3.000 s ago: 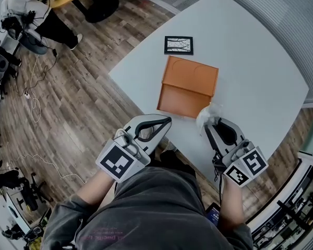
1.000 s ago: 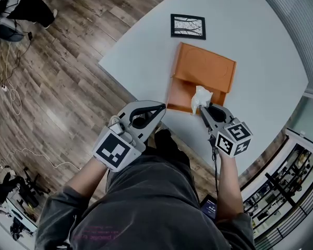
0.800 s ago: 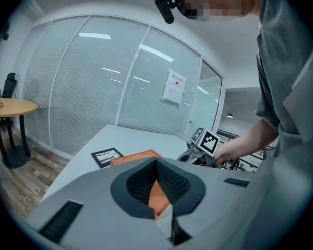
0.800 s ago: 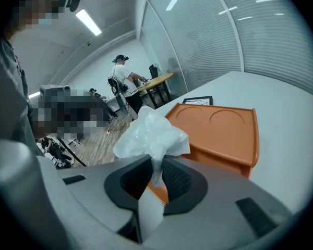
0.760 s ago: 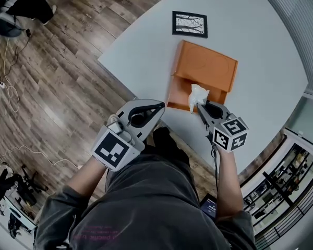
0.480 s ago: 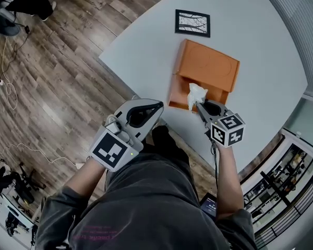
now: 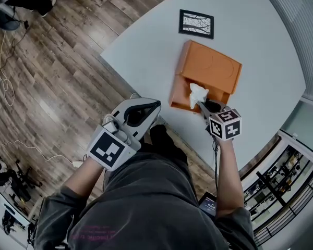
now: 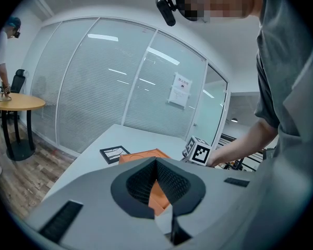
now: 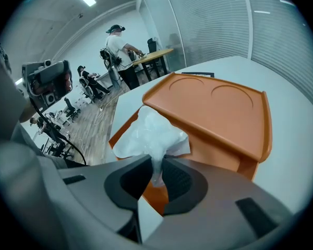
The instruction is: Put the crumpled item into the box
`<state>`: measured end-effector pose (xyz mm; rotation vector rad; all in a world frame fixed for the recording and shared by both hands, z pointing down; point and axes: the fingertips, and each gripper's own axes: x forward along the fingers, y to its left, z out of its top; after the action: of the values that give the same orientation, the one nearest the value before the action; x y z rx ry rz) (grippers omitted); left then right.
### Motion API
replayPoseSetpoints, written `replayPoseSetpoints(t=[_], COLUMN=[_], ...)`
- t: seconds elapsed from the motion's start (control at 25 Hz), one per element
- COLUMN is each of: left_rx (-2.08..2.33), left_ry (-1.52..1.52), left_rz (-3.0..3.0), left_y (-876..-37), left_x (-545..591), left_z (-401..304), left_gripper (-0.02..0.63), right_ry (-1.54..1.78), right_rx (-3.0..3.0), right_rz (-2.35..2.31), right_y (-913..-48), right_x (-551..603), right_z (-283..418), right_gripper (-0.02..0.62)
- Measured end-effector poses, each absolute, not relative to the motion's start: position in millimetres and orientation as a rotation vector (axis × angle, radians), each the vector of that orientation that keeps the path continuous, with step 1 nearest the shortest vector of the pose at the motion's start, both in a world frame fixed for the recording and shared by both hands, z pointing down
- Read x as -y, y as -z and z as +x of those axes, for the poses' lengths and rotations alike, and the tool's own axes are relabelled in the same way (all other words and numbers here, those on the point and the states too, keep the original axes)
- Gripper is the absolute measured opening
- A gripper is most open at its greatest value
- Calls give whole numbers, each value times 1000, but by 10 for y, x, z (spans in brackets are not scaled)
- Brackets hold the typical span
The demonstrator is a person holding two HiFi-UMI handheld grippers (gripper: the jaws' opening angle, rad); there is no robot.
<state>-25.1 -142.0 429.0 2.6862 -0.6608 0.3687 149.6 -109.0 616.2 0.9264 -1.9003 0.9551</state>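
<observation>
Above the open orange box on the table, the right gripper pinches the crumpled item by its lower tail. It looks light, soft and easily torn. The left gripper hangs closed and empty.

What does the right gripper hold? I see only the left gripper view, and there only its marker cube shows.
Observer: The right gripper is shut on a crumpled white tissue.
Operator: Where is the tissue compared with the orange box?
Observer: The head view shows it above the open front half of the box, in front of the opened lid. Whether it touches the bottom I cannot tell.
Operator: And where is my left gripper compared with the table?
Observer: The left gripper is at the near edge of the table, apart from the box.
</observation>
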Motion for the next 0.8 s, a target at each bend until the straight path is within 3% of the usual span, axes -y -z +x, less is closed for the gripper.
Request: replayPoseSetpoints(t=[0.8], left_rx=[682], left_ry=[-368], left_rz=[2665], left_y=[-4403], left_x=[1555], left_z=[-402], left_gripper=[12], right_ry=[-924], right_rx=[1696], right_rz=[834], right_y=[-6512], right_x=[1112], right_z=[1644], right_gripper=[58])
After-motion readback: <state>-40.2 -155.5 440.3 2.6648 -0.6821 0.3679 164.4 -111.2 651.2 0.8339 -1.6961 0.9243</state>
